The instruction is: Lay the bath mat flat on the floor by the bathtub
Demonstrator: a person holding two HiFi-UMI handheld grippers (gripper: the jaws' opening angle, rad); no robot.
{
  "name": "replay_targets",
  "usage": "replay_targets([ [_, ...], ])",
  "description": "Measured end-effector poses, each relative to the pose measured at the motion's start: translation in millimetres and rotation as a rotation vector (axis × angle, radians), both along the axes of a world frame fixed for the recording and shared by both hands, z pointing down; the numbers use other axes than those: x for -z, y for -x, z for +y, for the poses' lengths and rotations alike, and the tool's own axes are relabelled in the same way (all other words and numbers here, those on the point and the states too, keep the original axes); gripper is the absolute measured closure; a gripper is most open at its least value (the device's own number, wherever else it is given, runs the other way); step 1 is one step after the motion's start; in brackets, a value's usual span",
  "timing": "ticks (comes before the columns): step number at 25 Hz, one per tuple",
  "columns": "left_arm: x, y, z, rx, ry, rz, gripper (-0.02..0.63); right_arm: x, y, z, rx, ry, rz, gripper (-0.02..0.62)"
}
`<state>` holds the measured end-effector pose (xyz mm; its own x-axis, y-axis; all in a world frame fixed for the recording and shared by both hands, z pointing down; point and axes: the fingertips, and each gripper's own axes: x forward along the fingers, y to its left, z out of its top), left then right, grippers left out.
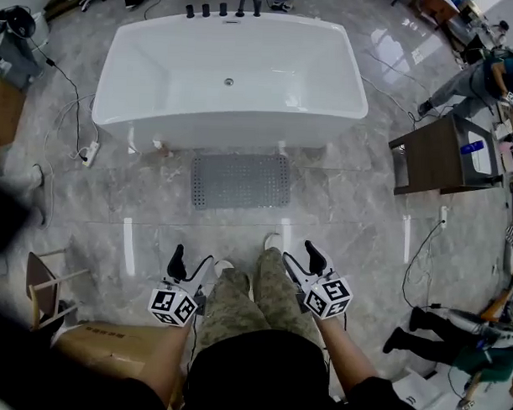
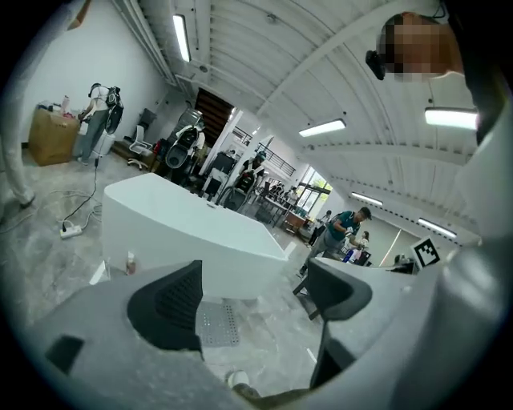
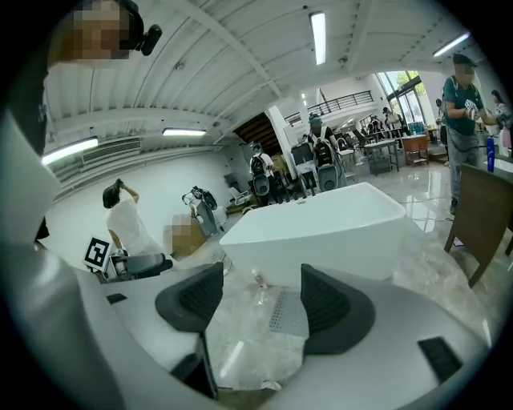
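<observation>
Beside the bathtub (image 1: pixel 232 73) the mat (image 1: pixel 240 180) lies flat on the floor (image 1: pixel 348 216); left tongs (image 1: pixel 191 266) and right tongs (image 1: pixel 302 260) gape empty. Only pressing down any lifted corner seems left.

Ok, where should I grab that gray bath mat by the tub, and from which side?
Probably a near corner of the bath mat, approached from your side: it lies flat and thin, its far edge close to the bathtub, so the near edge is the open one.
</observation>
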<state>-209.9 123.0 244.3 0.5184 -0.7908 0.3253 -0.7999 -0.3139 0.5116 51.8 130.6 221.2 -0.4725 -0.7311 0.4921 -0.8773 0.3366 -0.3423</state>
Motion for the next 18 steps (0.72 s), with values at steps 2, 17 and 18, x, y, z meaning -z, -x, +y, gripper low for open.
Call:
replay_targets([
  [2,32.3,-6.3,15.5,-0.013,-0.053,-0.006,0.187,20.6,-7.4,20.9,-0.027,-0.007,-0.023,0.327],
  [17,167.2,-70.6,97.2,0.033,-0.267,-0.115,0.589,157.1,-73.3,98.3,-0.074,-0.313,0.038,0.545],
  [18,170.4,-78.0,101.3,0.030,-0.271,-0.131,0.589,161.7,-77.7,104.9,-0.074,-0.330,0.047,0.553],
])
